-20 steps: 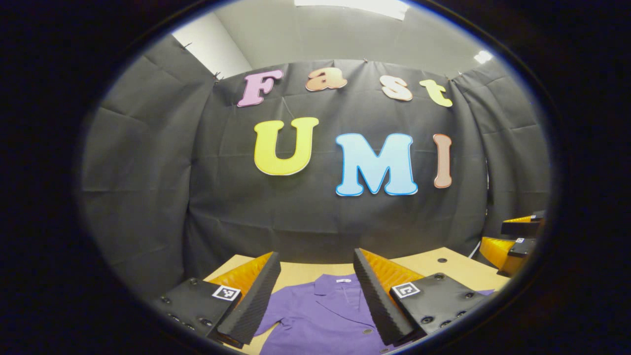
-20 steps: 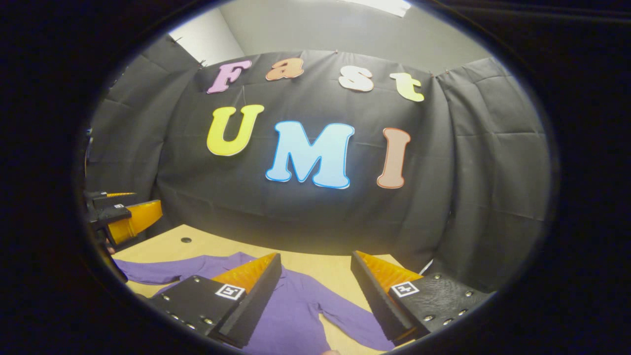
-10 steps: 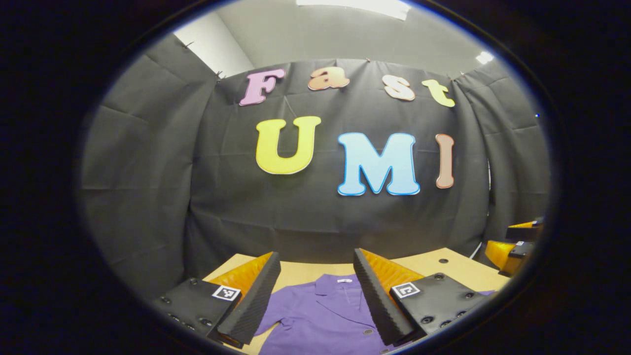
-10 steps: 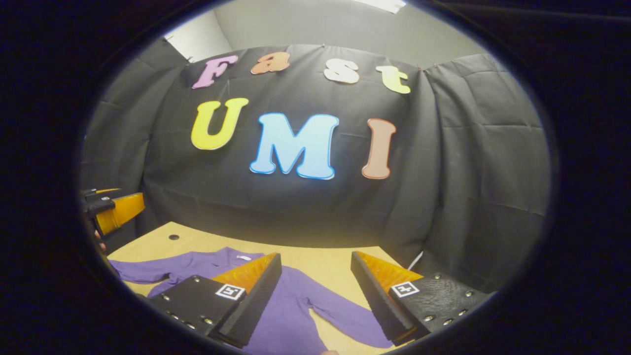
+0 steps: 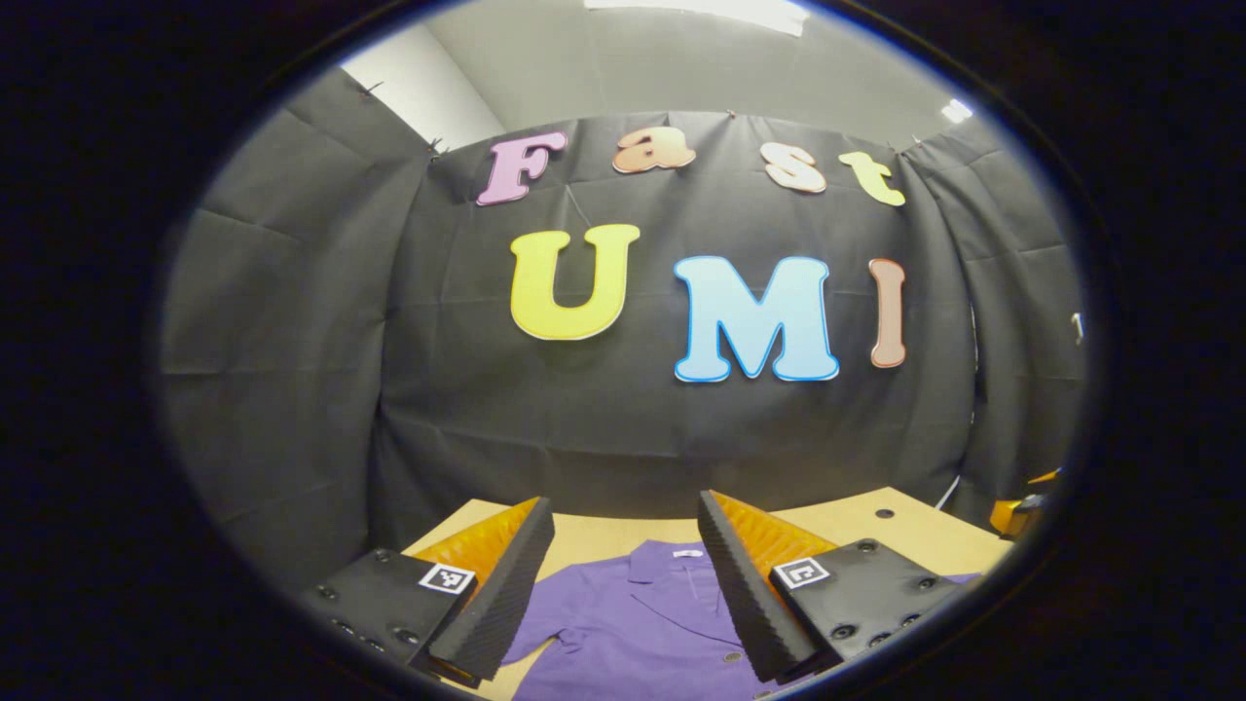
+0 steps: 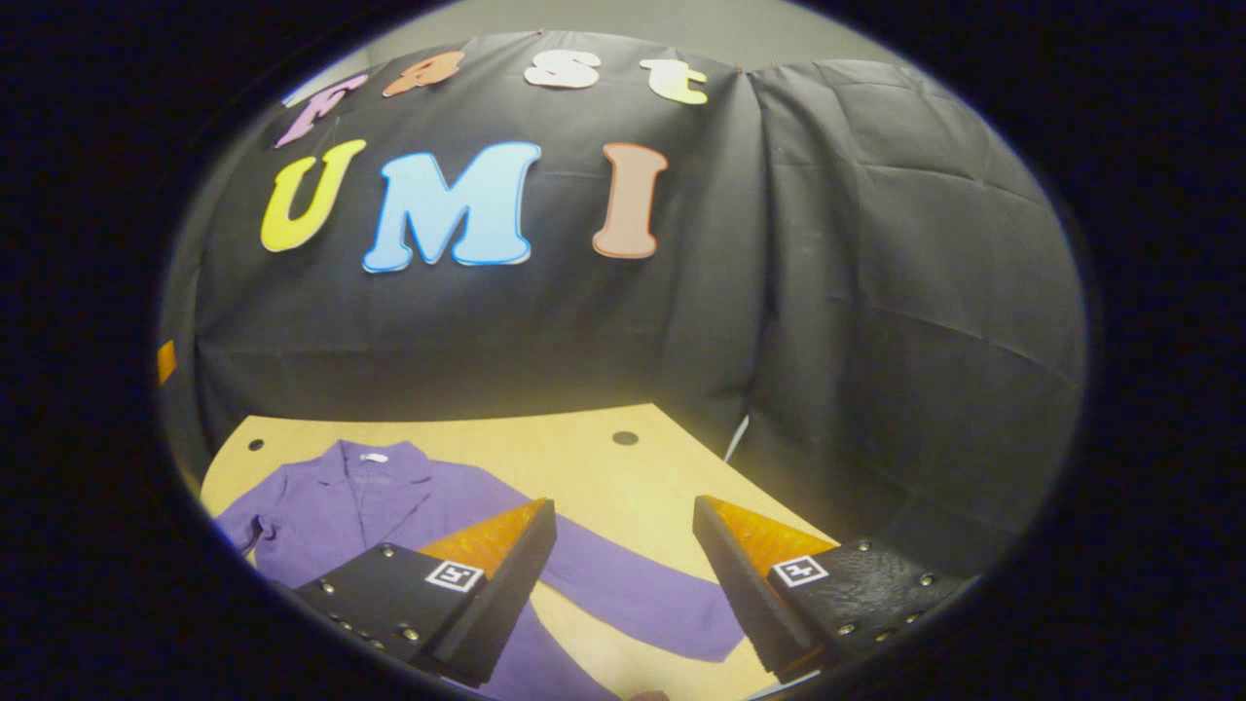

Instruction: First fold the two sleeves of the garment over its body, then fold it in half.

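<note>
A purple collared button-front garment (image 6: 389, 506) lay flat on the pale wooden table (image 6: 584, 467), collar toward the far black cloth wall (image 6: 876, 292). The right gripper (image 6: 623, 574) hovered above its outstretched sleeve (image 6: 633, 594), fingers apart (gripping nothing). The left gripper (image 5: 623, 584) hung above the collar (image 5: 672, 570), fingers likewise apart.
</note>
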{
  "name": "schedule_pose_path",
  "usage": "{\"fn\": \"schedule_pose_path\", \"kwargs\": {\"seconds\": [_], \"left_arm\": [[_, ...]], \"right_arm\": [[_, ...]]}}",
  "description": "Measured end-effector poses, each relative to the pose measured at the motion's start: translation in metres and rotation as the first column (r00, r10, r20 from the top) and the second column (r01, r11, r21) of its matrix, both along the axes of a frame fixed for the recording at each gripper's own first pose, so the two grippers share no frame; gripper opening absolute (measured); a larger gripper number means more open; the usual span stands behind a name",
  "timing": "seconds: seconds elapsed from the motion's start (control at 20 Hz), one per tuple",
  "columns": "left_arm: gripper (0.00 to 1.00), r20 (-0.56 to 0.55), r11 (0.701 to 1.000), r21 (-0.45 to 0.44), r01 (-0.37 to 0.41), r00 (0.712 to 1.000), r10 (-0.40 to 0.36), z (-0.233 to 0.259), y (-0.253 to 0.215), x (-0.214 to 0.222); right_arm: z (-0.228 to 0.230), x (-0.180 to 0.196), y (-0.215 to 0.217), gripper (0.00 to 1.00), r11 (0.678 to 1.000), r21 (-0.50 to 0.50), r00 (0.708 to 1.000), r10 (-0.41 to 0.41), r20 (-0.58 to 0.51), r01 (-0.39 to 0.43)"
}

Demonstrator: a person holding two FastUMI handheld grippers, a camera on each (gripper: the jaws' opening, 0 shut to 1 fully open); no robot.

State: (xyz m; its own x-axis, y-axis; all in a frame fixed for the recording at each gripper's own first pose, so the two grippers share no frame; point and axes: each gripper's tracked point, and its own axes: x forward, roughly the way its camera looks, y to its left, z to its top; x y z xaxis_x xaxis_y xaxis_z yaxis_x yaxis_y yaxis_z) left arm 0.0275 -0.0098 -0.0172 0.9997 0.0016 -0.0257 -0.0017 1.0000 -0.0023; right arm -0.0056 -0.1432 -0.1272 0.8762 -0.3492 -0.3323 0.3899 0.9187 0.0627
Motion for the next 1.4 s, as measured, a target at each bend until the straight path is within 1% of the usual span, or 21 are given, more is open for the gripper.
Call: {"fn": "schedule_pose_path", "kwargs": {"seconds": [0.15, 0.3, 0.5, 0.65, 0.8, 1.05, 1.15, 1.25, 1.35, 1.4], "left_arm": [[0.96, -0.002, 1.000, 0.005, 0.006, 1.000, -0.006, -0.001, -0.003, 0.006], [0.96, -0.016, 1.000, -0.004, 0.011, 1.000, -0.011, -0.008, -0.007, 0.010], [0.95, -0.029, 1.000, -0.030, 0.007, 1.000, -0.008, -0.015, -0.005, 0.013], [0.96, -0.036, 1.000, -0.026, -0.002, 0.999, 0.001, -0.017, -0.002, 0.017], [0.96, -0.037, 1.000, -0.010, -0.013, 0.999, 0.013, -0.016, 0.003, 0.013], [0.96, -0.056, 1.000, -0.013, -0.018, 0.998, 0.017, -0.019, 0.001, 0.006], [0.96, -0.055, 1.000, -0.008, -0.017, 0.998, 0.016, -0.018, -0.001, 0.003], [0.96, -0.051, 1.000, 0.001, -0.015, 0.999, 0.015, -0.017, -0.003, 0.000], [0.96, -0.049, 1.000, 0.004, -0.014, 0.999, 0.015, -0.017, -0.006, -0.002], [0.96, -0.048, 1.000, 0.004, -0.015, 0.999, 0.016, -0.017, -0.006, -0.003]], "right_arm": [[-0.031, -0.009, -0.022, 0.92, 0.998, 0.027, 0.996, -0.053, -0.069, 0.055], [-0.065, -0.018, -0.037, 0.92, 0.991, 0.074, 0.984, -0.103, -0.147, 0.115], [-0.111, -0.027, -0.061, 0.92, 0.972, 0.123, 0.958, -0.167, -0.234, 0.199], [-0.148, -0.036, -0.075, 0.93, 0.952, 0.170, 0.934, -0.197, -0.298, 0.255], [-0.182, -0.035, -0.083, 0.93, 0.915, 0.248, 0.906, -0.218, -0.362, 0.319], [-0.223, -0.040, -0.090, 0.93, 0.860, 0.299, 0.852, -0.248, -0.462, 0.413], [-0.234, -0.041, -0.088, 0.94, 0.839, 0.329, 0.839, -0.243, -0.486, 0.433], [-0.242, -0.043, -0.087, 0.94, 0.832, 0.340, 0.830, -0.231, -0.507, 0.439], [-0.247, -0.043, -0.085, 0.94, 0.840, 0.325, 0.822, -0.222, -0.525, 0.435], [-0.248, -0.042, -0.082, 0.94, 0.839, 0.327, 0.818, -0.217, -0.532, 0.435]]}}
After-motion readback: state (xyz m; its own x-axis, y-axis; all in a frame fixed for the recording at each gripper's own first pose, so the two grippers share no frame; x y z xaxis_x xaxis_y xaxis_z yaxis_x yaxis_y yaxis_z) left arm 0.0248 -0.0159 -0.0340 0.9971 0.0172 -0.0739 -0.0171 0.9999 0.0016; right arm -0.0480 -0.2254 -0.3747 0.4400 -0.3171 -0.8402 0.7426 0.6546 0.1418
